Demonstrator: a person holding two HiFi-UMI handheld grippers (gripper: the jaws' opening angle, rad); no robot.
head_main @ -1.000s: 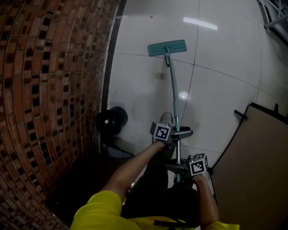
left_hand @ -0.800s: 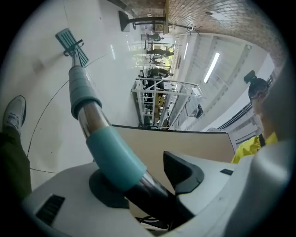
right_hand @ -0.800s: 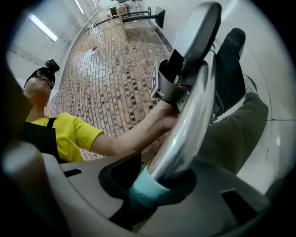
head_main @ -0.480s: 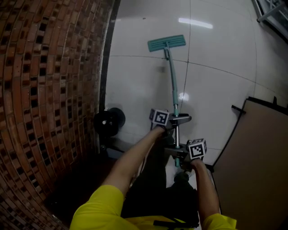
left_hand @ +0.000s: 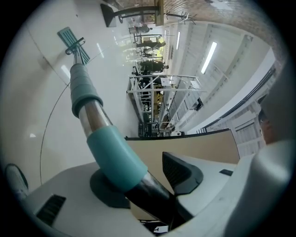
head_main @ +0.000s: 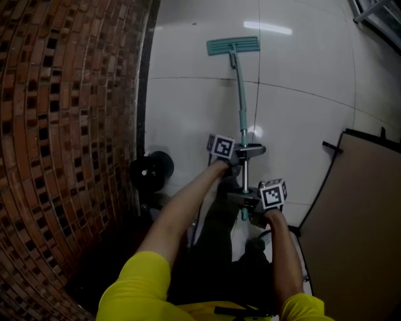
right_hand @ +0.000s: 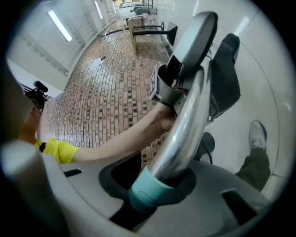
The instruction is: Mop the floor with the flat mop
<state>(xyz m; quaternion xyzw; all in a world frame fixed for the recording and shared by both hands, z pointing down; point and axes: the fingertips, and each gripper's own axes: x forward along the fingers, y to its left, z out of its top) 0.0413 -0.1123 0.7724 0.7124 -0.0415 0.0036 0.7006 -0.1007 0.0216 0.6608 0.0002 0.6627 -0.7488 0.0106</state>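
The flat mop lies with its teal head [head_main: 233,45] flat on the white tile floor [head_main: 200,106], far ahead of me. Its teal and metal handle [head_main: 240,100] runs back toward my body. My left gripper [head_main: 245,153] is shut on the handle at the higher spot along it, and my right gripper [head_main: 249,202] is shut on it nearer the end. In the left gripper view the teal sleeve [left_hand: 111,155] passes between the jaws and the mop head [left_hand: 71,39] shows far off. In the right gripper view the metal tube [right_hand: 185,134] and teal end cap [right_hand: 148,190] sit in the jaws.
A curved brick wall [head_main: 62,125] runs along the left. A black round object [head_main: 150,170] stands at its foot. A brown board [head_main: 357,213] lies on the floor at the right, and a metal frame [head_main: 376,15] is at the top right. My shoe [right_hand: 257,134] shows below.
Both grippers and the mop have moved forward, away from me. The mop head has slid farther along the floor, still parallel to the brick wall.
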